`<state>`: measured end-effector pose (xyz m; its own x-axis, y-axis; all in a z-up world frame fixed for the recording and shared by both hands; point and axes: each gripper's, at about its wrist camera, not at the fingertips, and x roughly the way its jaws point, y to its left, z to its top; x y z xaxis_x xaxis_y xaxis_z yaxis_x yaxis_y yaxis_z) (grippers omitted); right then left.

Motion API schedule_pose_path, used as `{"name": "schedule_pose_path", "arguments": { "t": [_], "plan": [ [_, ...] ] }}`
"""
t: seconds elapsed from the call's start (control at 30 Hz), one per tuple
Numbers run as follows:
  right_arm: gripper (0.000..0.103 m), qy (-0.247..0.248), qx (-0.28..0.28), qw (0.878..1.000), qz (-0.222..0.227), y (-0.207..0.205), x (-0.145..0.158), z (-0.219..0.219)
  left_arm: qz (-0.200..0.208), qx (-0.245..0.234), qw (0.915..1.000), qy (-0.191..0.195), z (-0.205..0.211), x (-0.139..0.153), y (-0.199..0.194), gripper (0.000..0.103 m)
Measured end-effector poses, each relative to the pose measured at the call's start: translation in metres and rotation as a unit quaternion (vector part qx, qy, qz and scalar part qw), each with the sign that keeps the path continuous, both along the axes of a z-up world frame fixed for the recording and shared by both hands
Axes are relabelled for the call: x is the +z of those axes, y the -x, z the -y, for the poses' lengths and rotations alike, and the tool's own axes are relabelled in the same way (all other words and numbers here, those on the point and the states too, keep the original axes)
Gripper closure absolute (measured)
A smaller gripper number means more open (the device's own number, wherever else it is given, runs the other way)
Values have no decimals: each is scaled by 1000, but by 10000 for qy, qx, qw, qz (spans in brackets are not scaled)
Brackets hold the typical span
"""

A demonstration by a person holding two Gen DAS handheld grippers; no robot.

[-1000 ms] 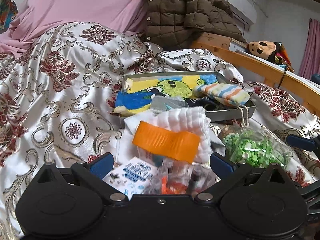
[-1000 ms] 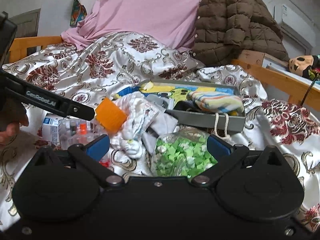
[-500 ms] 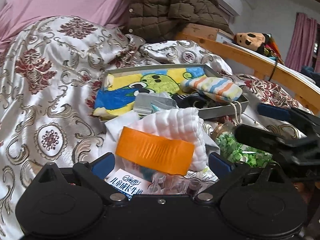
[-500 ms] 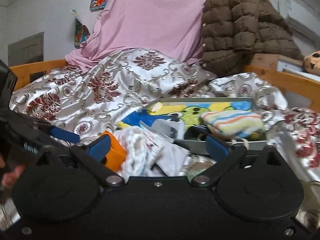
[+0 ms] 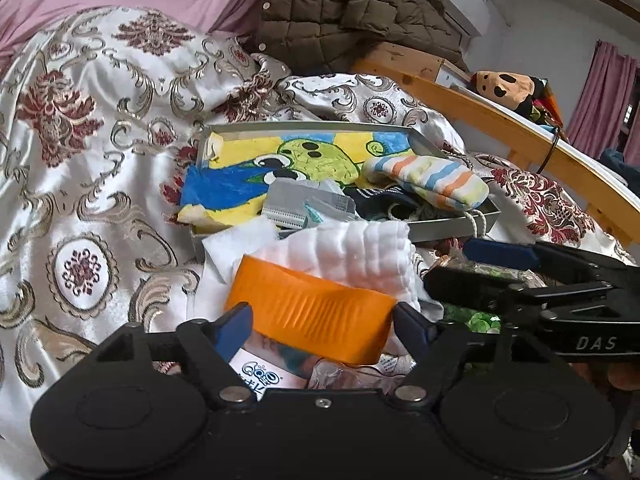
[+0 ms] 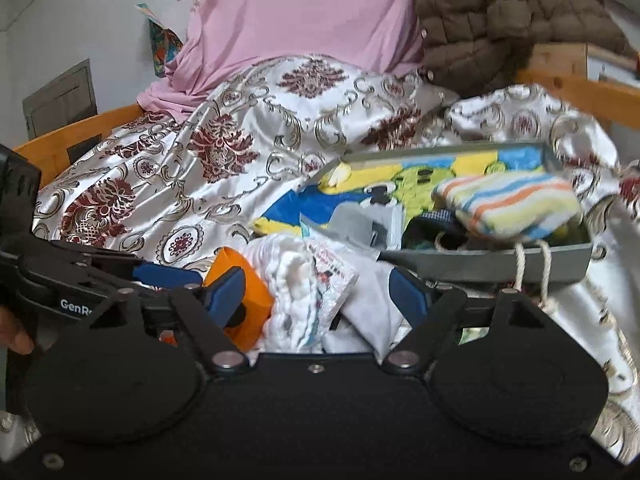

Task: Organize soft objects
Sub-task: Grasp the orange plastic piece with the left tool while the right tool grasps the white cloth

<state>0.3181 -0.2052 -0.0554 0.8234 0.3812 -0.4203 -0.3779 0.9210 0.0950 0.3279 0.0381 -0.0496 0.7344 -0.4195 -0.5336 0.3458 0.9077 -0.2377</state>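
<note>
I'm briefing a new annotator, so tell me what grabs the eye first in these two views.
The bright orange block stands out, low in the middle between the open fingers of the left gripper, in front of a white quilted cloth. Behind them lies a grey tray with a yellow, green and blue cartoon towel and a striped sock. All rests on a white and maroon patterned bedspread.

A home bedroom, wooden-framed bed [image 5: 516,128] draped in shiny white-and-maroon damask bedspread [image 5: 92,152], brown quilted puffer jacket [image 5: 344,12], pink curtain [image 5: 600,96], wall-mounted white air conditioner [image 5: 456,0], plush toy [image 5: 506,86]
</note>
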Motion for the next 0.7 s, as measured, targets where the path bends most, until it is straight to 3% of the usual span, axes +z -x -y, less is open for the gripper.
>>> {"name": "schedule_pose_path", "arguments": {
  "t": [0.27,0.5,0.7],
  "plan": [
    [52,134,10,9998,-144,-4,-4,-13,2,-273,9996,105,-2,1,1,56],
    [58,166,156,9990,-385,3,-9,-16,-1,-326,9989,329,-10,0,3,64],
    [60,86,92,9989,-449,-3,-3,-20,-201,-182,9969,739,-24,-2,-1,73]
  ]
}}
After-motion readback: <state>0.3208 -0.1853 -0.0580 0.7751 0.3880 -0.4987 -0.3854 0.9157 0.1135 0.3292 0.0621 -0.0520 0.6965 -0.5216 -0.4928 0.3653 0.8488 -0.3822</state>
